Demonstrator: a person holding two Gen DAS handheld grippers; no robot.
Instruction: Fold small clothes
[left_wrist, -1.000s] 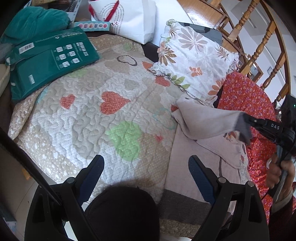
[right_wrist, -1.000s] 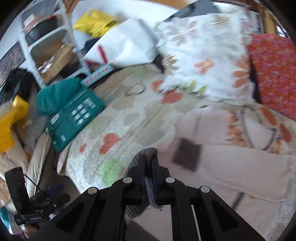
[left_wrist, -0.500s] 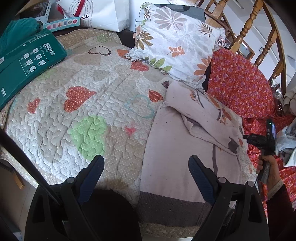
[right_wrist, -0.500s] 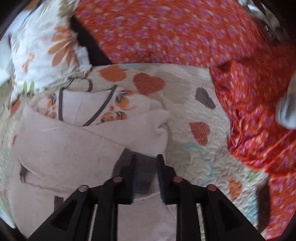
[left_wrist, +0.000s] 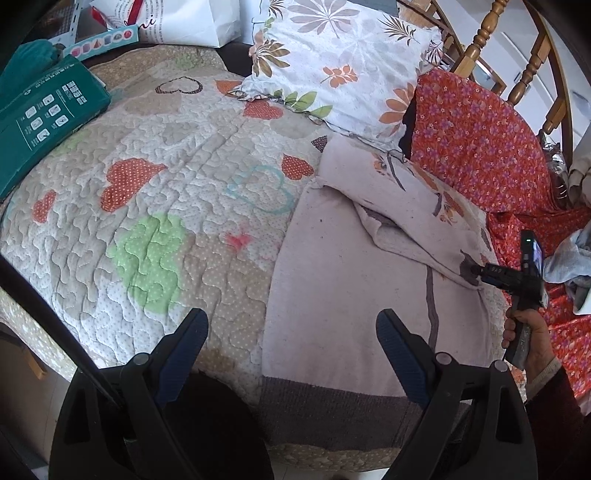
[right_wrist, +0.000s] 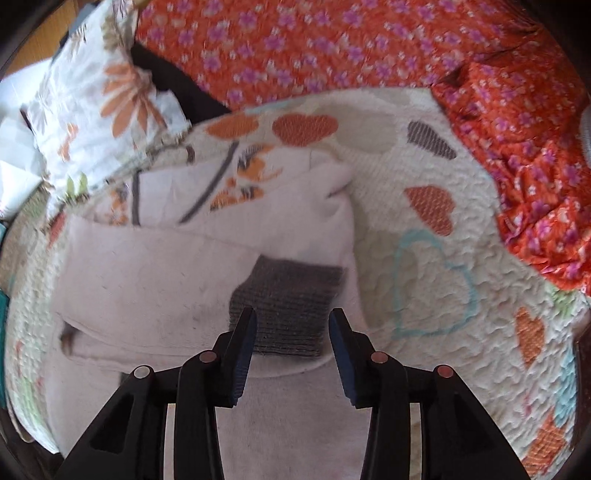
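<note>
A small pale pink sweater (left_wrist: 343, 280) with a dark grey hem lies flat on the heart-patterned quilt (left_wrist: 155, 206). One sleeve is folded across its body, and the grey cuff (right_wrist: 288, 306) lies flat. My right gripper (right_wrist: 291, 325) is open with its fingers either side of the cuff, just above it; it also shows in the left wrist view (left_wrist: 476, 271) at the sweater's right edge. My left gripper (left_wrist: 291, 332) is open and empty above the near hem of the sweater.
A floral pillow (left_wrist: 343, 66) and an orange-red flowered cloth (left_wrist: 480, 147) lie behind the sweater. A teal package (left_wrist: 40, 122) sits at the far left. A white bag (left_wrist: 184, 18) and a wooden chair back (left_wrist: 517, 55) stand behind.
My right gripper carried the sleeve across the sweater's body, laid it down and opened, letting go of the cuff. The left gripper's view shifted right, towards the sweater.
</note>
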